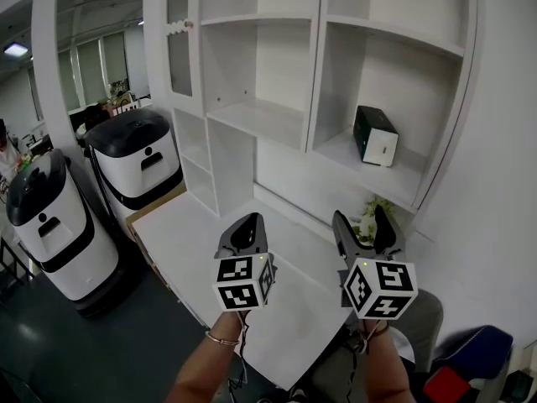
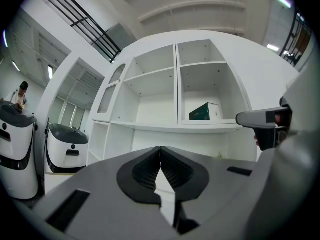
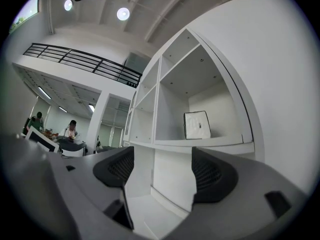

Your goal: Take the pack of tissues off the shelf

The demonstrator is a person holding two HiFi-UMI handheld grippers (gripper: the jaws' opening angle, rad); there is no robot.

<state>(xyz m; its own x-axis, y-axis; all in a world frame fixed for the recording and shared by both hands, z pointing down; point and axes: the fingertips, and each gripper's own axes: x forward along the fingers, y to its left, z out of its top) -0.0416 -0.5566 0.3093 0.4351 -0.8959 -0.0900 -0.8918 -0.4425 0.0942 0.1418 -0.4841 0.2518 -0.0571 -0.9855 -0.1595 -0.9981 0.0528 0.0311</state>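
Observation:
The pack of tissues (image 1: pixel 374 136), dark green with a white end face, stands on the right-hand shelf (image 1: pixel 394 179) of a white wall unit. The same pack (image 2: pixel 205 112) shows far off in the left gripper view, and its white face (image 3: pixel 197 125) in the right gripper view. Both grippers hang over the white counter, well below and in front of the pack. My left gripper (image 1: pixel 246 227) is shut, its pads (image 2: pixel 172 170) meeting with nothing between them. My right gripper (image 1: pixel 362 225) stands open and empty, its pads (image 3: pixel 212 176) wide apart.
Two white and black service robots (image 1: pixel 136 162) stand on the dark floor to the left of the counter (image 1: pixel 193 225). A small green plant (image 1: pixel 369 217) sits at the counter's back, just beyond the right gripper. People sit at desks far off to the left.

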